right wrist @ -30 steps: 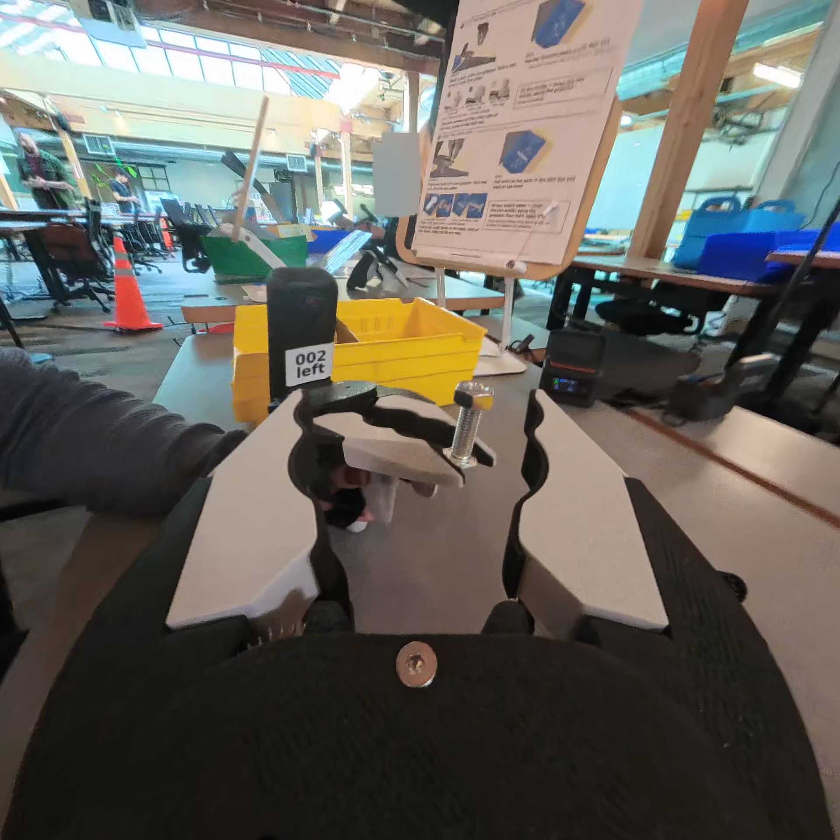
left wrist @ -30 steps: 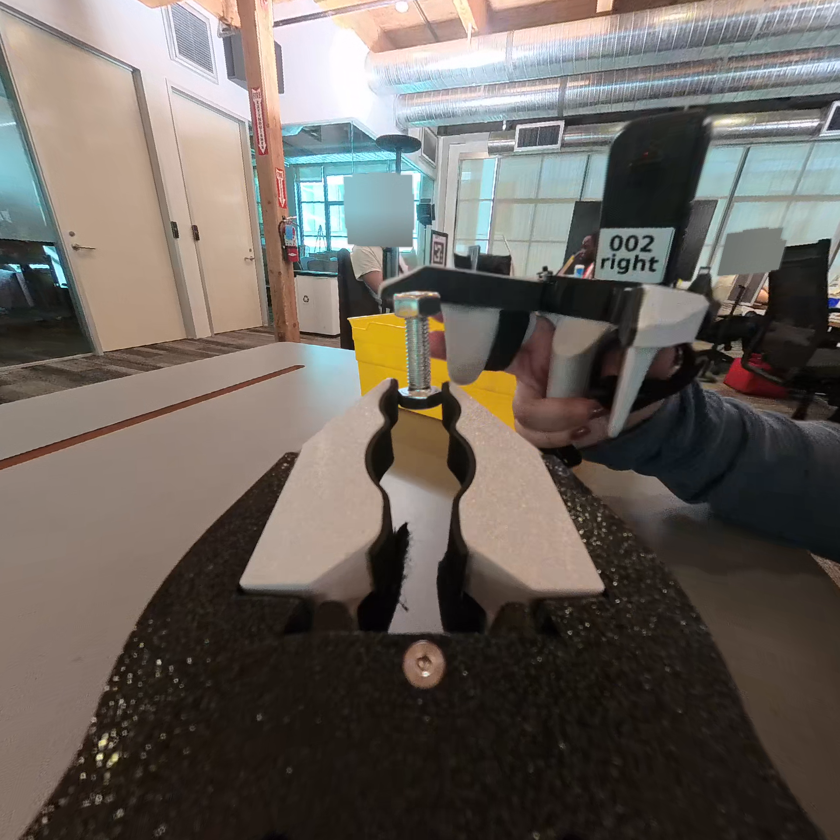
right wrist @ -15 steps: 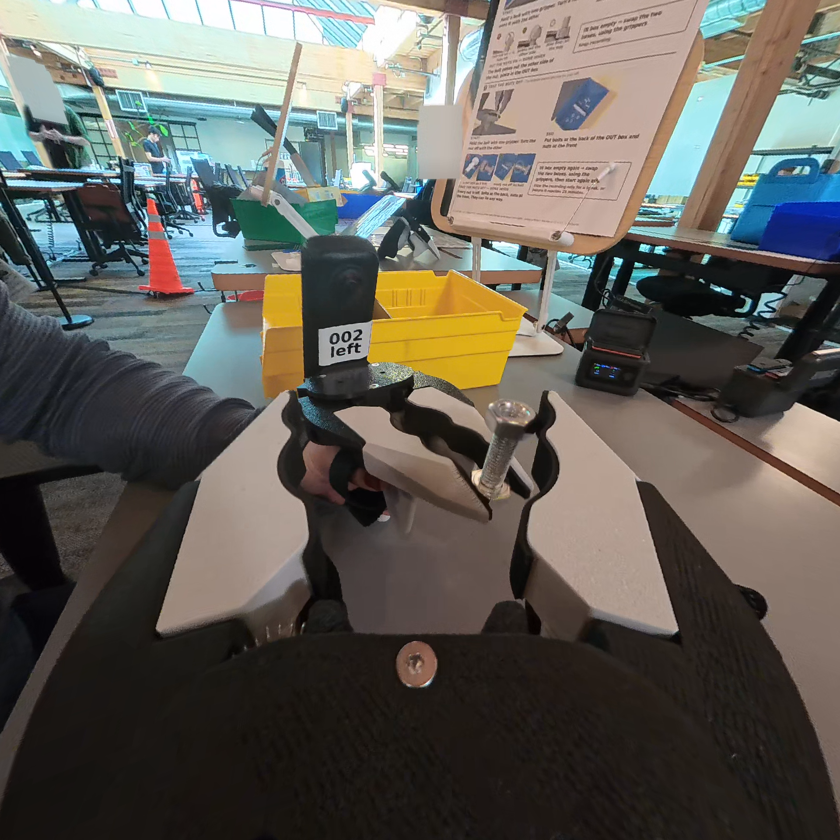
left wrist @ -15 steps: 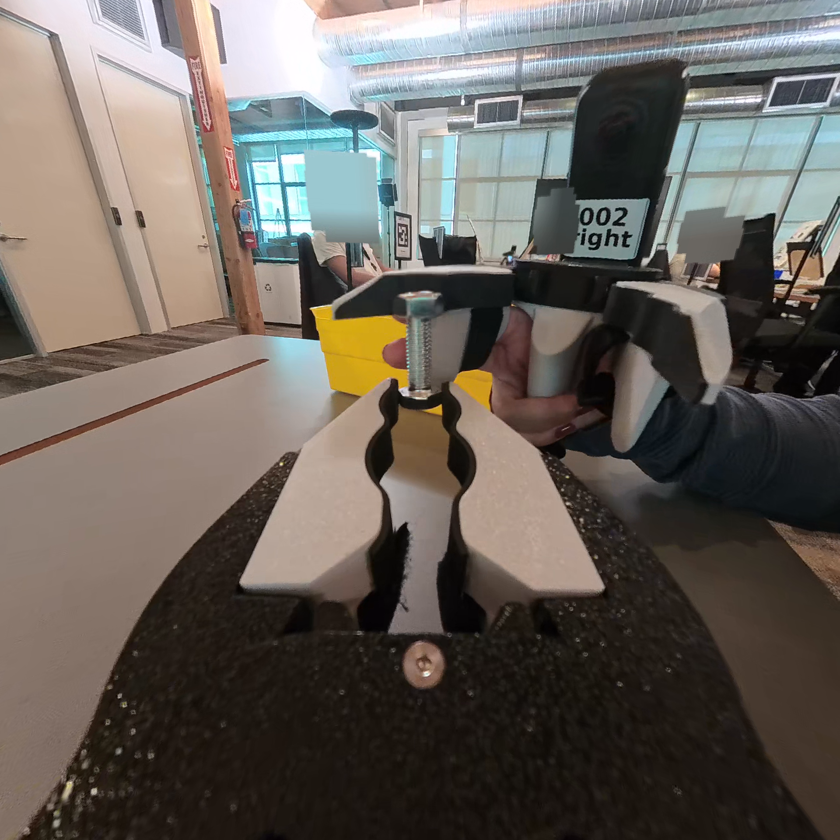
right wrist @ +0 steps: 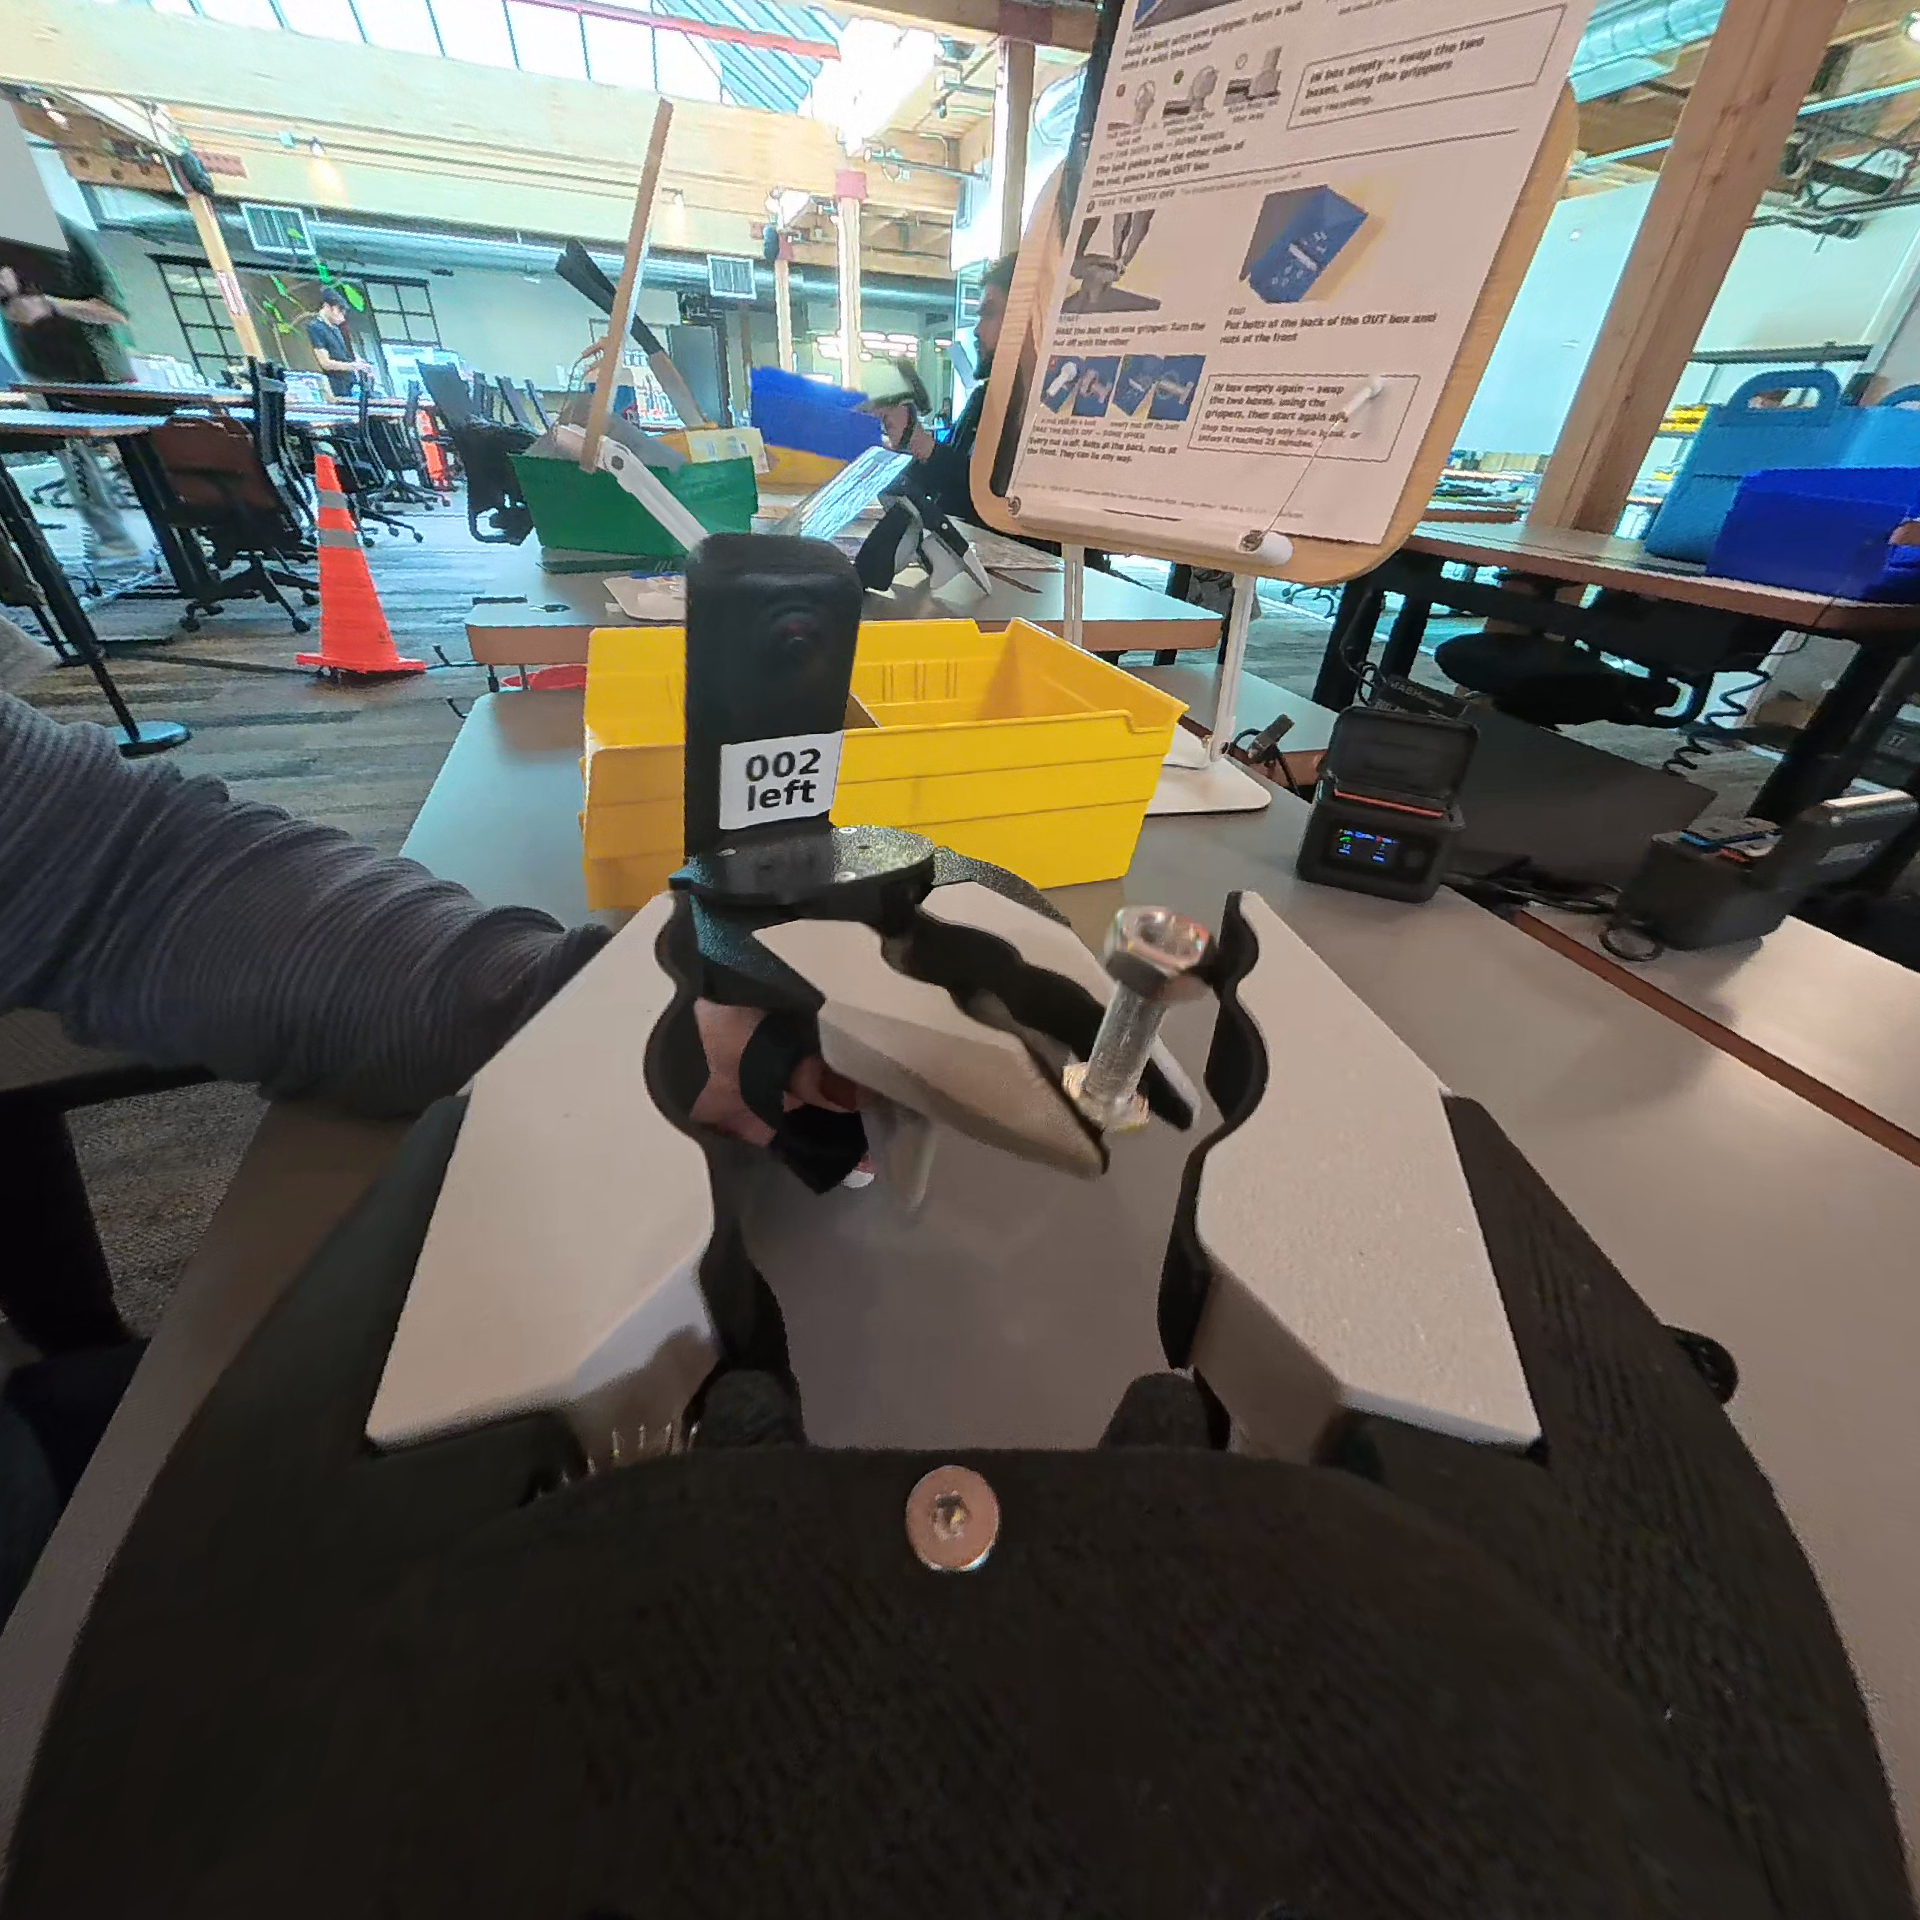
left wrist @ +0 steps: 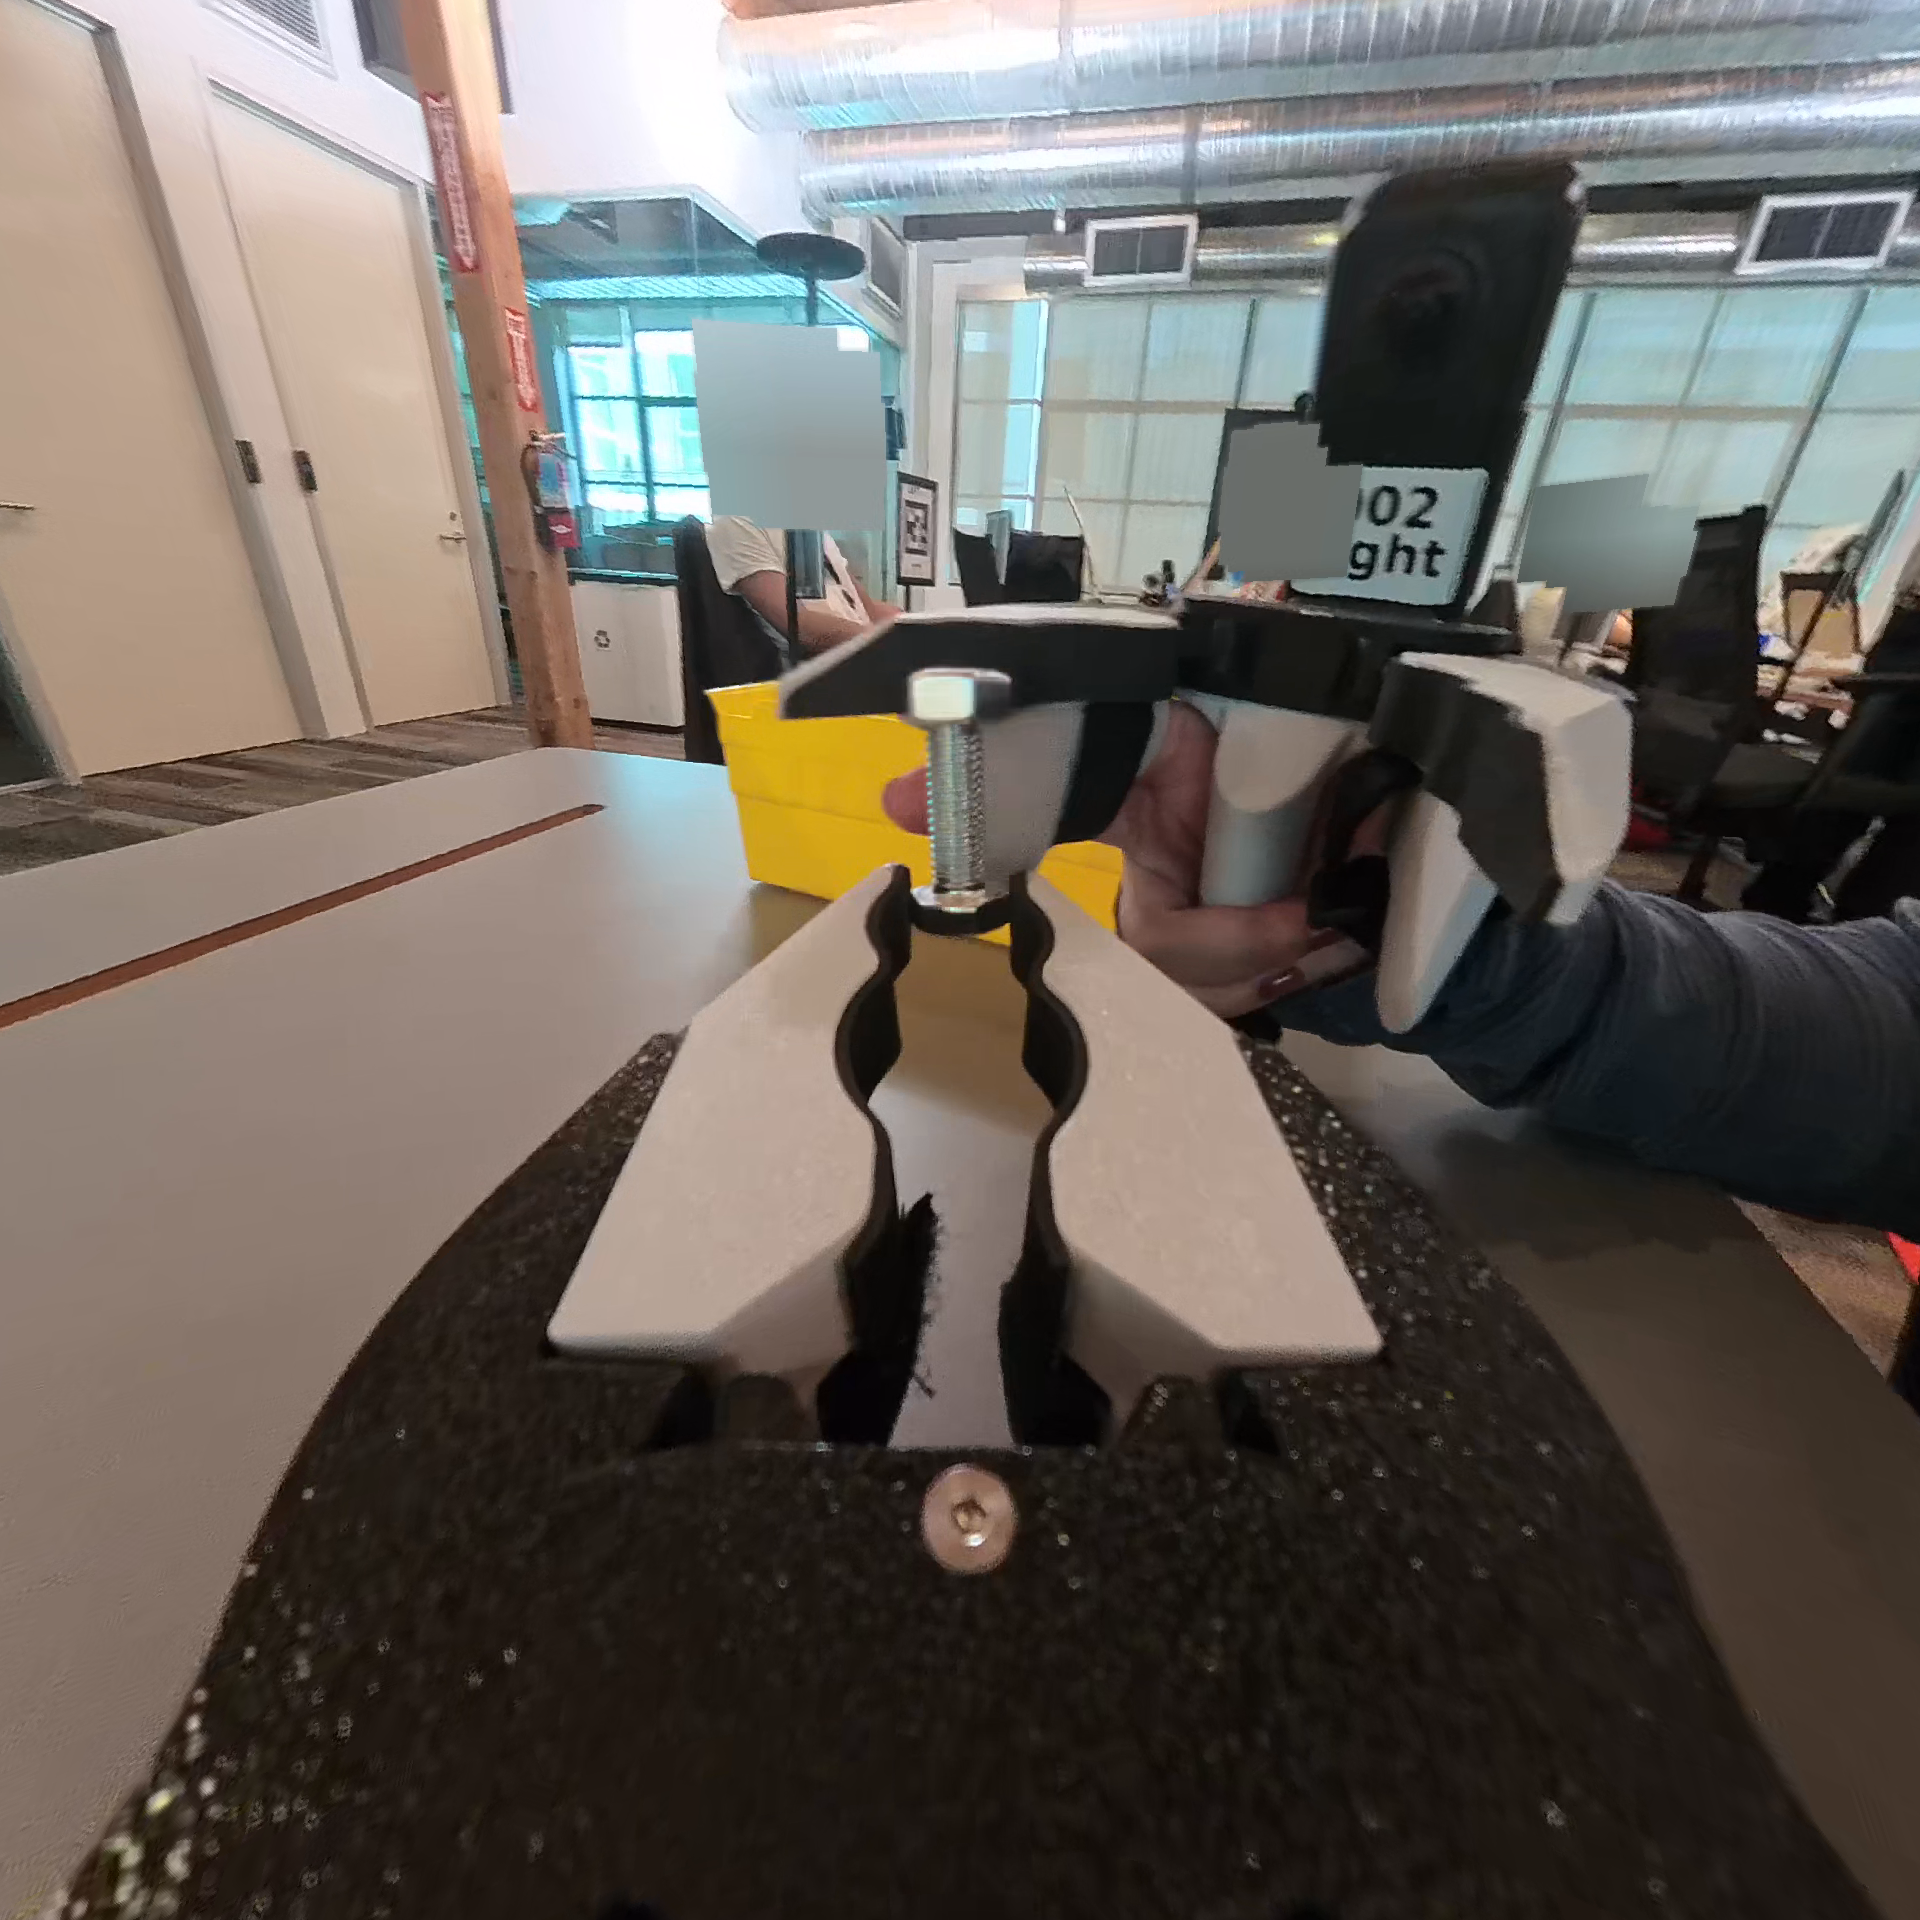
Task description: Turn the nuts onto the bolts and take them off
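left gripper [left wrist: 958, 914] clamped at the tips, right gripper [right wrist: 951, 997] spread wide.

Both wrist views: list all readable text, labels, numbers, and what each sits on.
Not quoting any writing; only what bears it.
White sticker: right wrist view, centre.
Second white sticker: left wrist view, partly mosaicked.
Printed sheet on wooden board.
Red signs on wooden post: too small.
Device screen: too small.

Bright daylight comes from windows [left wrist: 1143, 416] and skylights [right wrist: 582, 52]. Both wide-angle views bend at the edges; the bolt [right wrist: 1127, 1023] shows slight motion blur.
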The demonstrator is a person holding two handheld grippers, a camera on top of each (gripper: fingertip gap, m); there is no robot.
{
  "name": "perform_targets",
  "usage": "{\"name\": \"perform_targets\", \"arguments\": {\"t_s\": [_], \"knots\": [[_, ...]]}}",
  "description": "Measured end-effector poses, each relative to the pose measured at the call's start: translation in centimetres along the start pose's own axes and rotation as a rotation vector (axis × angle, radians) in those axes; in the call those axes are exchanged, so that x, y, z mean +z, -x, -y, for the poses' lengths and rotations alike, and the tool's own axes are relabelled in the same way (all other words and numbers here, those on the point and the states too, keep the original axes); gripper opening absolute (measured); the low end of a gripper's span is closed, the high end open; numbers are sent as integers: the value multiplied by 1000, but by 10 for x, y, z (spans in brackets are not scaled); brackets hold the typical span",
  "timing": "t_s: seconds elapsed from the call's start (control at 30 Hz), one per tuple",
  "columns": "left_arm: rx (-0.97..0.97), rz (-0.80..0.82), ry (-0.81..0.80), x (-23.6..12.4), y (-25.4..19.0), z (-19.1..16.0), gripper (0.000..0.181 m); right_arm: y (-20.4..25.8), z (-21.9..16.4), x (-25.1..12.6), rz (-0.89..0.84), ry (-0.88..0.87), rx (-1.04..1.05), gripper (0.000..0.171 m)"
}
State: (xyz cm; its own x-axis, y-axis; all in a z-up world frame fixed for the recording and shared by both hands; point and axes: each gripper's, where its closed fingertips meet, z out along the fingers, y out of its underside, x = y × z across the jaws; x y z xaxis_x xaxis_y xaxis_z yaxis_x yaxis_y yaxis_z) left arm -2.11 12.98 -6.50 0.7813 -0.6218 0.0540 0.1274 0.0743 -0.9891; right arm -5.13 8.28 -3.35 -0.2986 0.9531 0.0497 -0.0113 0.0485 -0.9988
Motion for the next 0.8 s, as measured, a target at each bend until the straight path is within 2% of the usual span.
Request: {"name": "perform_targets", "arguments": {"t_s": [0.13, 0.37, 0.67, 0.8], "knots": [[-38, 105, -42, -9, 19, 8, 17, -3, 1, -3, -2, -4, 16, 96], [42, -20, 60, 6, -17, -6, 17, 1, 0, 0, 11, -3, 9, 96], [-80, 99, -42, -14, 19, 10, 17, -1, 1, -4, 20, -11, 24, 89], [-57, 25, -15, -10, 6, 8, 17, -3, 4, -4, -11, -28, 7, 93]]}}
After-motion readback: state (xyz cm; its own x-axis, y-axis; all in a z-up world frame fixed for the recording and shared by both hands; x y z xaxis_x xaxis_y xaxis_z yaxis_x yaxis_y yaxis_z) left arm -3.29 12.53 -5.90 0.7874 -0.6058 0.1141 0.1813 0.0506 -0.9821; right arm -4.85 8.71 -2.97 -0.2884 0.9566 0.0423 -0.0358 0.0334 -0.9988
